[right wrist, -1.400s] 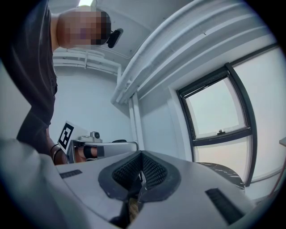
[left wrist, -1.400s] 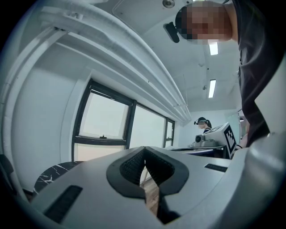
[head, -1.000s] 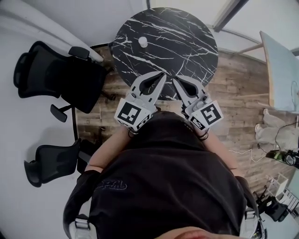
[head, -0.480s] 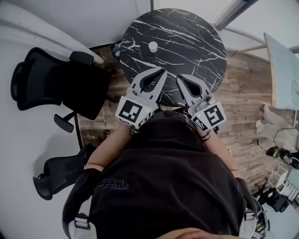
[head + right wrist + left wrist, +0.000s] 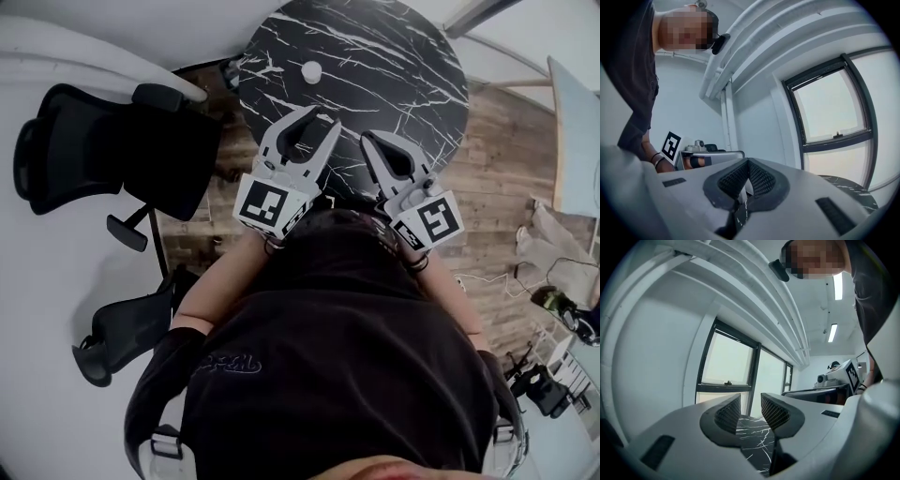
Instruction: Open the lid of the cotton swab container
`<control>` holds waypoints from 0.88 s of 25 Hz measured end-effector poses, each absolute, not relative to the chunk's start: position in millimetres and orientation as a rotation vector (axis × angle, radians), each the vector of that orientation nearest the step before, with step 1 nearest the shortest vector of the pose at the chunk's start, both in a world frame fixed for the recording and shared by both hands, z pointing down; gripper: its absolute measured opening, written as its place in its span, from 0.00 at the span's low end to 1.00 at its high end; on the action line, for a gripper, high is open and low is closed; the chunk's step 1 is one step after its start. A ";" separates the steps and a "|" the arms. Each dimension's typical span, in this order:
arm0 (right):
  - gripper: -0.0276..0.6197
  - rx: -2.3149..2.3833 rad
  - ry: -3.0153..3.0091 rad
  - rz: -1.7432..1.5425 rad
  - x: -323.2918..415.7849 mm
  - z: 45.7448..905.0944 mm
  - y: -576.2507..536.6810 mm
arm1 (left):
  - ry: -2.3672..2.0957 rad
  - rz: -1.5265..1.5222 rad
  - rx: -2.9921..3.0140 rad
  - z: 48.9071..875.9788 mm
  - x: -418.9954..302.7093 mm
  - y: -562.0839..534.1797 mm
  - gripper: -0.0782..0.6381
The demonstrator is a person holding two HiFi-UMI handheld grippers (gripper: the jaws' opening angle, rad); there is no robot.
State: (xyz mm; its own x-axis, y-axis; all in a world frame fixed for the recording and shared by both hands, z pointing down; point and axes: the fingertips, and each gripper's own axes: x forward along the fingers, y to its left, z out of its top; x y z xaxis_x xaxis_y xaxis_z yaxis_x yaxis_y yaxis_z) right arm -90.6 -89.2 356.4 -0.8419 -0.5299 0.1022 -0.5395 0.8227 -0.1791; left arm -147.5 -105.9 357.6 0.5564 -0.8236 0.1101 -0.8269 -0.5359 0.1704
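In the head view, the cotton swab container, a small white cylinder with its lid on, stands on the far left part of the round black marble table. Both grippers hover over the table's near edge, well short of the container. My left gripper has just been opening; its jaws stand a little apart with nothing between them, and the left gripper view shows only tabletop through the gap of the left gripper. My right gripper is shut and empty, and the right gripper view shows the right gripper with its pads meeting.
Two black office chairs stand left of the table on the wood floor. A pale table sits at the right edge. Both gripper views face a white wall with a window.
Both grippers have moved forward toward the table and now reach over its near edge. The left jaws have parted from shut; the right jaws stay shut.
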 end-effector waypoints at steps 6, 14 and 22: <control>0.07 0.836 -2.946 0.299 -89.1 355.5 -116.0 | -1.496 0.012 2.574 363.9 -156.6 -135.4 0.44; 0.07 0.809 -2.928 0.306 -76.4 364.4 -146.1 | -1.596 0.013 2.518 394.8 -160.5 -173.8 0.53; 0.08 0.828 -2.924 0.322 -63.0 368.2 -170.5 | -1.636 0.080 2.488 435.0 -161.6 -211.9 0.57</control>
